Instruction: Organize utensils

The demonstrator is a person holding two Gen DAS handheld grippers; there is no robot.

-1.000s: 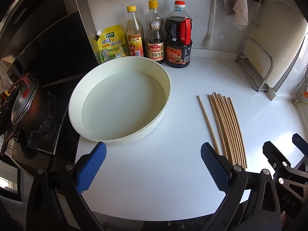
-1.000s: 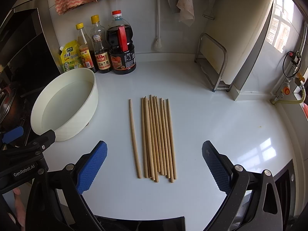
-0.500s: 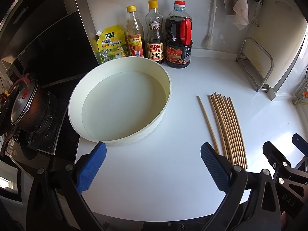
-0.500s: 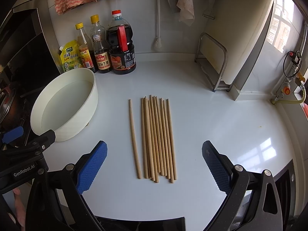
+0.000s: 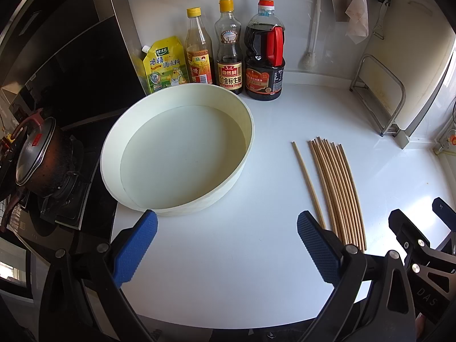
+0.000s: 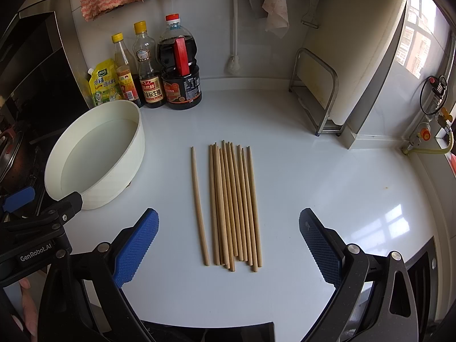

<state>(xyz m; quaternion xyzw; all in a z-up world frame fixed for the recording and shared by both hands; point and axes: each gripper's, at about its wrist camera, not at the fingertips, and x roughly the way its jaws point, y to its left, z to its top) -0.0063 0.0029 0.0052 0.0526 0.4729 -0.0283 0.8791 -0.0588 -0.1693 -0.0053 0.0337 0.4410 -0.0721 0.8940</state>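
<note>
The wooden chopsticks [image 6: 233,202] lie flat on the white desk [image 6: 327,188], right of the round basin [image 6: 94,154], long axes running from the tongs toward the back wall. 1 chopstick [image 6: 198,205] lies apart, leftward. Left tongs [image 5: 226,249] and right tongs [image 6: 228,245] gape wide, holding nothing.

Bare countertop [image 6: 327,176] right of chopsticks [image 6: 230,202] (basin [image 6: 94,154] crowding left)
</note>
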